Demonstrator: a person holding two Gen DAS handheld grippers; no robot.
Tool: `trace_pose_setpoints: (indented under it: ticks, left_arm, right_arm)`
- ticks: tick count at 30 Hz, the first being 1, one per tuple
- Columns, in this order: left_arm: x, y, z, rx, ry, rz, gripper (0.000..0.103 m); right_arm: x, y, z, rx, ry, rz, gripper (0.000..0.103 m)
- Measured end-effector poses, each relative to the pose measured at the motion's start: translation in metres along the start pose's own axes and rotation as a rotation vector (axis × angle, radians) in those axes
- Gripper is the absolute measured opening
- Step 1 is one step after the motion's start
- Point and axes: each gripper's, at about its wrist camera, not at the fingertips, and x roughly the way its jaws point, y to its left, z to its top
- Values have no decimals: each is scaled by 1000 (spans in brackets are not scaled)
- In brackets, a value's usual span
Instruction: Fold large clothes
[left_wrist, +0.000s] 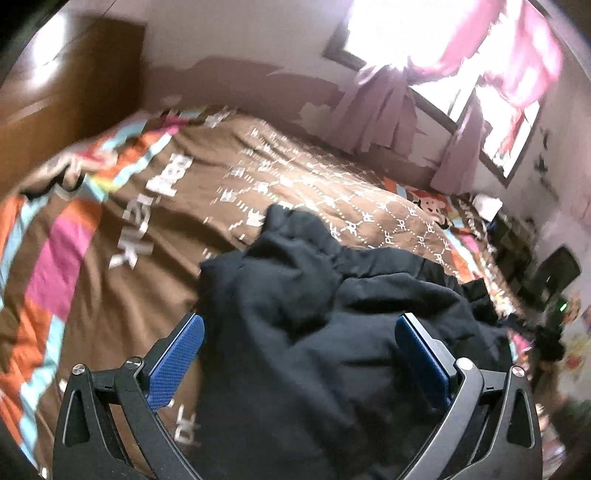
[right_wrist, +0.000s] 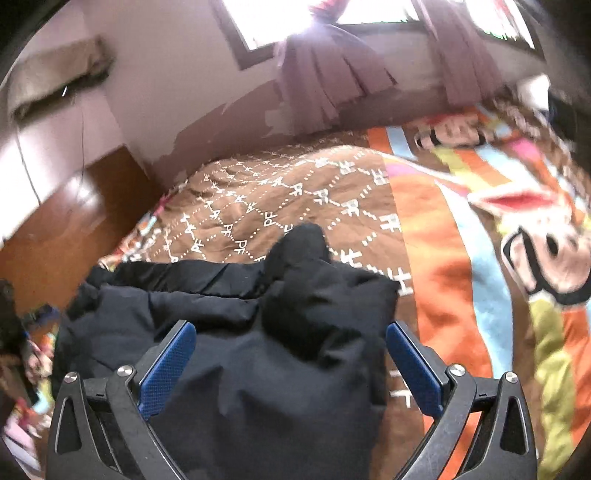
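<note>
A large black garment (left_wrist: 325, 317) lies crumpled on a bed with a brown patterned cover (left_wrist: 192, 206). It also shows in the right wrist view (right_wrist: 258, 332), bunched with a raised lump at its far edge. My left gripper (left_wrist: 299, 332) is open, its blue pads wide apart over the garment's near part. My right gripper (right_wrist: 291, 339) is open too, its pads spread either side of the black cloth. Neither pad visibly pinches the fabric.
The bed cover (right_wrist: 461, 258) has orange, blue and pink bands and a cartoon print. A wooden cabinet (left_wrist: 66, 96) stands at the left. Purple curtains (right_wrist: 325, 74) hang under bright windows on the far wall. Clutter and a dark chair (left_wrist: 554, 273) stand at the right.
</note>
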Motion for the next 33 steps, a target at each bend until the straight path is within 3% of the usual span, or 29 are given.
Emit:
trace_pose_setpoints:
  ticks: [5, 10, 18, 24, 27, 29, 31, 33]
  left_arm:
    - [13, 36, -10, -73, 106, 0, 102]
    - [23, 54, -26, -138, 130, -54, 102]
    - [44, 68, -39, -191, 219, -142, 102]
    - [49, 48, -44, -117, 277, -211, 99]
    - [50, 45, -43, -110, 293, -214, 90]
    - [47, 49, -43, -131, 290, -205, 78]
    - [42, 49, -45, -150, 277, -188, 67]
    - [36, 43, -47, -150, 257, -144, 60]
  right_arm:
    - [12, -31, -9, 88, 91, 35, 103]
    - [36, -48, -27, 133, 232, 101, 103]
    - [38, -42, -36, 100, 236, 70, 103]
    - [37, -40, -40, 89, 238, 54, 103]
    - [39, -36, -38, 87, 256, 51, 103]
    - [37, -33, -40, 74, 263, 56, 103]
    - [35, -29, -43, 63, 267, 62, 98]
    - [33, -27, -45, 70, 265, 72, 86]
